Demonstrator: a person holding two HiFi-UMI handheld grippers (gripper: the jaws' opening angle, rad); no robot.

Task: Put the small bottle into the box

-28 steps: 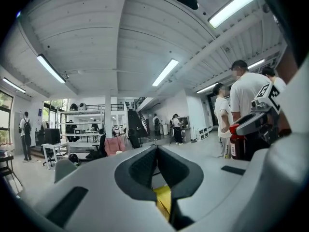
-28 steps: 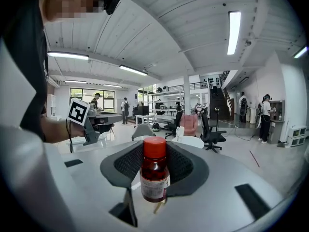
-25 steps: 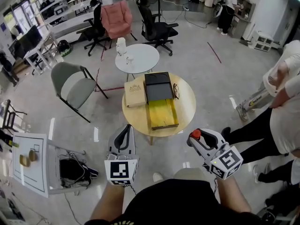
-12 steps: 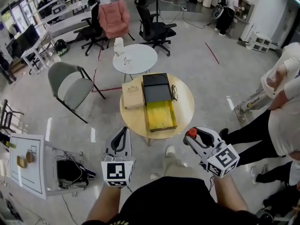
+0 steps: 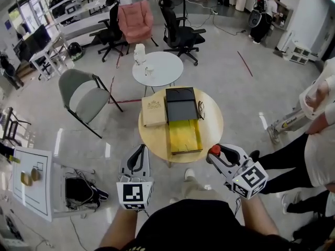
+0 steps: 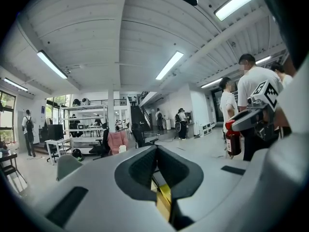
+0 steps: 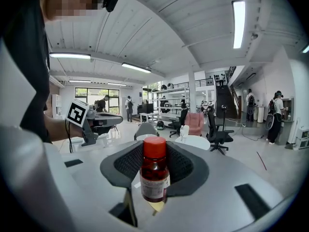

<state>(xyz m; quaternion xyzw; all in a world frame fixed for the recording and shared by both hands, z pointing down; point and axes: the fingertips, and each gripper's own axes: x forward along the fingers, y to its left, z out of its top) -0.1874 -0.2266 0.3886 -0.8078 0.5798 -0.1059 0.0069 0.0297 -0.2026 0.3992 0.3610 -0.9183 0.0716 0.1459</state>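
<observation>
A small dark-red bottle (image 7: 154,173) with a red cap (image 5: 215,150) stands upright between the jaws of my right gripper (image 5: 216,153), which is shut on it. It is held in the air, just short of the round wooden table's (image 5: 209,135) near right edge. On that table lies an open box (image 5: 184,134) with a yellow lining, its black lid (image 5: 180,104) folded back on the far side. My left gripper (image 5: 138,154) hangs shut and empty off the table's near left edge. The left gripper view shows the bottle (image 6: 233,139) from the side.
A tan closed box (image 5: 153,111) lies left of the open one, and a pair of glasses (image 5: 201,109) lies to its right. Behind is a small white round table (image 5: 159,68), a grey chair (image 5: 82,95) and office chairs. A person's legs (image 5: 293,166) stand at the right.
The view has shifted slightly, with the table now a little lower and to the right in the frame. Both grippers keep about the same place, the bottle still held.
</observation>
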